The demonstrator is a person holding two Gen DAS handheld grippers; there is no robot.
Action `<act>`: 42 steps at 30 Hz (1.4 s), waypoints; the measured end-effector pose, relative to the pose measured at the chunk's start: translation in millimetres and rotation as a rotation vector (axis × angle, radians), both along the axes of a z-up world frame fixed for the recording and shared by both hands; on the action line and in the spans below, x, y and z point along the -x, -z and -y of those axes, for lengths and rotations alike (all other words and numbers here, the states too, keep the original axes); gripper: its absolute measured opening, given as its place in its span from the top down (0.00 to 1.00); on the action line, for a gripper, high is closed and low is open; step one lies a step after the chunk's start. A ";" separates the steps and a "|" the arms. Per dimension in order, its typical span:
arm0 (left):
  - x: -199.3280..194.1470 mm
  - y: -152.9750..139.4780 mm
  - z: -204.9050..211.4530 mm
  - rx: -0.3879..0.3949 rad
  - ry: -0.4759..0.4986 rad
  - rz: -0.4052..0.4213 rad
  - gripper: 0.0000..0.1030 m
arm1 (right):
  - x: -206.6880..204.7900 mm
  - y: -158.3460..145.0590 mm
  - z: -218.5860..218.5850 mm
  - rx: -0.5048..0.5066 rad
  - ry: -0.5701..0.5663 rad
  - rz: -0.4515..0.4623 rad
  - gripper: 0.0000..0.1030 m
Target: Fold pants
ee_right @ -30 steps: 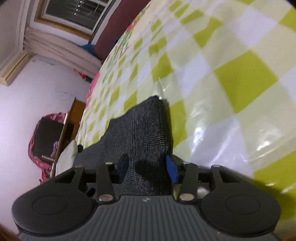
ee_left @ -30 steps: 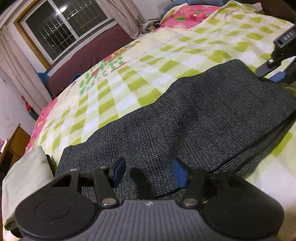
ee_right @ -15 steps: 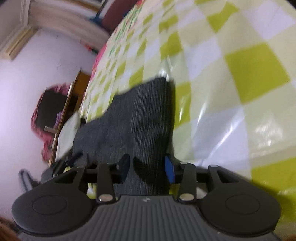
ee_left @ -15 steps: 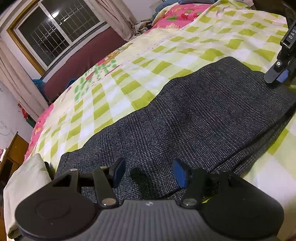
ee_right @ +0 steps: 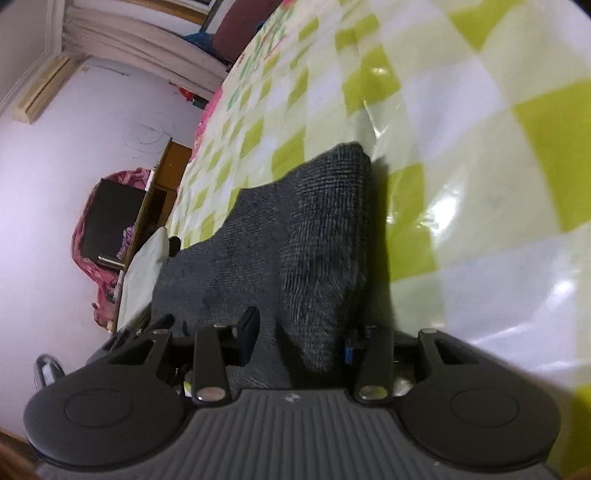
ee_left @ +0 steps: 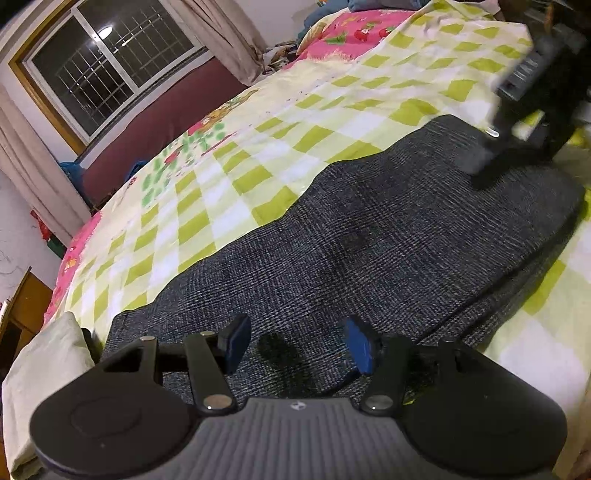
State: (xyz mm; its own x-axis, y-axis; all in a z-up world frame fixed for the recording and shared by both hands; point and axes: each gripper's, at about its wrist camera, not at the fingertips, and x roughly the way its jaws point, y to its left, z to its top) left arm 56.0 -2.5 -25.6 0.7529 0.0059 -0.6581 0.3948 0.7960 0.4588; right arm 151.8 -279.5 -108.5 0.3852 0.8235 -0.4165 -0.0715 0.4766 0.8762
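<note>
Dark grey checked pants (ee_left: 369, 251) lie folded lengthwise across a green-and-white checked bedsheet (ee_left: 295, 122). My left gripper (ee_left: 295, 345) hovers open just over their near end, with nothing between its blue pads. At the far right end, my right gripper (ee_left: 491, 162) shows blurred above the cloth. In the right wrist view the pants (ee_right: 295, 229) rise in a thick ridge that runs between the pads, and my right gripper (ee_right: 299, 339) is shut on that ridge. The end of the cloth stands off the sheet (ee_right: 480, 147) and casts a shadow on it.
A pale folded cloth (ee_left: 40, 365) lies at the bed's near left corner. Pink patterned bedding (ee_left: 354, 33) covers the far end. A barred window (ee_left: 107, 62) and a dark red headboard (ee_left: 159, 122) stand behind. A wooden cabinet (ee_right: 162, 181) stands beside the bed.
My right gripper has moved in over the pants' far end, and the cloth now bunches up between its pads. The left gripper has stayed put and open.
</note>
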 end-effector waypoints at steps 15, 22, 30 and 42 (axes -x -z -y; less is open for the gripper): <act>3.7 1.9 3.0 -0.008 0.027 -0.005 0.33 | -5.0 -23.2 -7.0 -0.002 0.078 0.092 0.88; 6.4 0.7 25.9 0.015 0.062 -0.031 0.34 | 13.1 -16.3 17.1 0.069 0.171 0.035 0.90; 17.3 3.4 88.0 0.125 0.237 -0.089 0.33 | 49.1 -46.5 82.5 0.266 0.297 0.058 0.90; 19.6 -16.8 56.5 0.158 0.155 0.040 0.33 | 50.6 -147.4 5.1 0.537 0.242 0.169 0.83</act>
